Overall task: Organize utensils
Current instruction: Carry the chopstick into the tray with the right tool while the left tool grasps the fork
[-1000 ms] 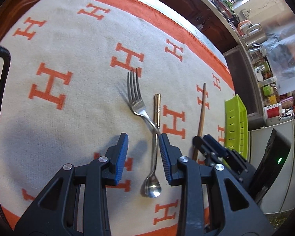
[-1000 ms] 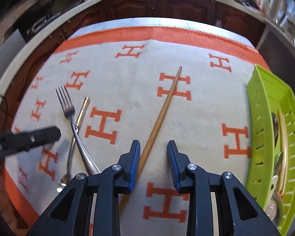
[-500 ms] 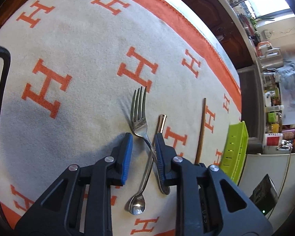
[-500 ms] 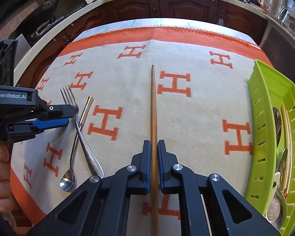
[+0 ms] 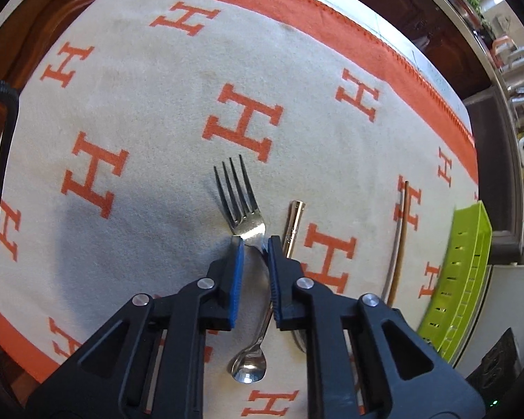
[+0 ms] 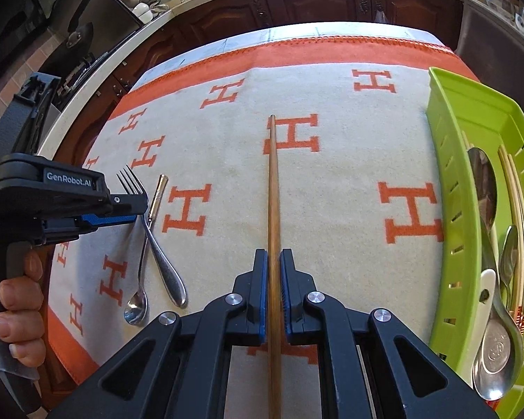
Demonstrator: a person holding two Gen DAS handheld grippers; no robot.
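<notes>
At the far left of the right wrist view, the person's left hand (image 6: 15, 300) wraps its bare fingers around the grip of the left gripper (image 5: 254, 244), which reaches level across the table's near edge. Its blue-padded fingers (image 5: 237, 272) stand a narrow gap apart, straddling the neck of the fork (image 5: 239, 195) just below the tines; whether the pads actually press the metal cannot be told. The fork lies on the orange-and-cream H-patterned cloth (image 5: 150, 111), its handle crossing over the stem of a small teaspoon (image 6: 136, 309) whose gold-tipped end lies just beside the fork's head. To the right, well apart from that pair, a wooden chopstick (image 6: 273, 181) runs straight away from the camera. The right gripper (image 6: 273, 255) points along it, its fingers closed nearly together and clamping the chopstick's near part. Farthest right, a green slotted tray (image 6: 447, 160) sits on the cloth, holding spoons and chopsticks.
</notes>
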